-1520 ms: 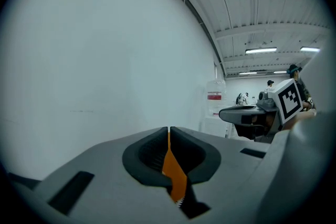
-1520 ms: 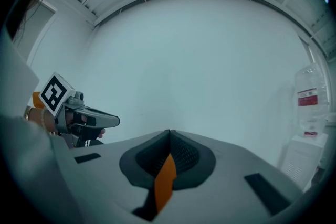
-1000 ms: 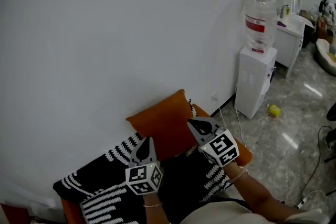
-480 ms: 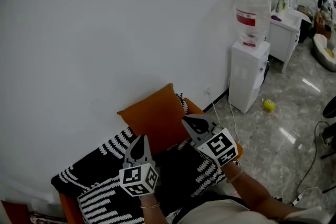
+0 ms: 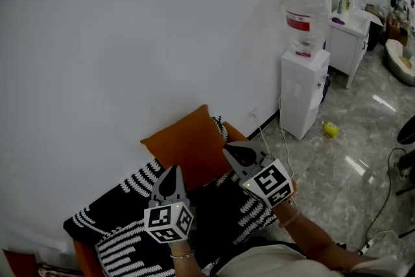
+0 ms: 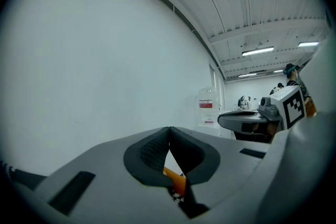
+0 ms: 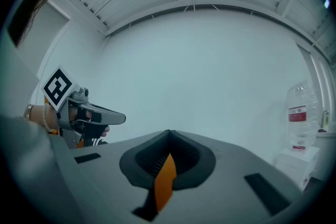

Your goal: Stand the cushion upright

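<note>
Left hand-held gripper [image 5: 170,173]: jaws closed, tips meeting, nothing pinched; its own view [image 6: 169,131] shows only a sliver of orange and a bit of black-and-white pattern through the slot behind the tips

Right hand-held gripper [image 5: 232,152]: jaws likewise closed tip to tip and empty; its own view [image 7: 168,137] shows a strip of orange through the slot

Both held out side by side, roughly level, pointing at the white wall [image 5: 130,42]; left one lower in the head view, right one nearer the cushion's right edge. Each shows in the other's camera

Cushion [image 5: 187,144]: orange, upright on edge, back against the wall, one corner topmost. Neither hand-held gripper touches it; both tips lie just in front of it

Under it: black-and-white patterned throw [image 5: 123,217] spread over the seat, orange upholstery showing at the throw's edges

Further right along the wall: white water dispenser [image 5: 299,91] with a clear bottle [image 5: 303,13], red label, on top. A cable trails from the wall to its base. Small yellow object [image 5: 331,129] on the glossy floor [image 5: 350,159] just beside the dispenser. White cabinet [image 5: 347,42] beyond
</note>
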Demonstrator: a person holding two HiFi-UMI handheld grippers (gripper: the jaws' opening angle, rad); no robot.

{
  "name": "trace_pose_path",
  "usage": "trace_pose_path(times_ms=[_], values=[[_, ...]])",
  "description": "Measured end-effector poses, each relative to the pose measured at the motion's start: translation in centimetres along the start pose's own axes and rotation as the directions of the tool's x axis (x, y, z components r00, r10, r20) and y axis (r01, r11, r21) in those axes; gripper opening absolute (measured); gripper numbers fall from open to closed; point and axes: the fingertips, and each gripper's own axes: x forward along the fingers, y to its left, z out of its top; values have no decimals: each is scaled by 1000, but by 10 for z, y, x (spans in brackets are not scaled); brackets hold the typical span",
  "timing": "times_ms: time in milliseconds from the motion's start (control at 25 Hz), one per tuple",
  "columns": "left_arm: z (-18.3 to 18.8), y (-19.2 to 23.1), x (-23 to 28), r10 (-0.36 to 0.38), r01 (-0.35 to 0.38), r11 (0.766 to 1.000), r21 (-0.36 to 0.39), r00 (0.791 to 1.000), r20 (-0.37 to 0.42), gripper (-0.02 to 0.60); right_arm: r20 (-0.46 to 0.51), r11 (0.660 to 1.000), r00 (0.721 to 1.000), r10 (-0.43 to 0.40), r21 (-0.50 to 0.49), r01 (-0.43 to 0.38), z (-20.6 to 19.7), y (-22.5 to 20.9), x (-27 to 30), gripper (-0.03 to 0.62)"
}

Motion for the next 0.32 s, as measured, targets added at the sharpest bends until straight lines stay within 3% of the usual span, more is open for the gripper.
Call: trace_pose_path(times_ms=[320], values=[[1,-10,15,-3,3,1000,3,1000,-1,20,9,1000,1000,7,-2,-7,2,-7,-2,8]])
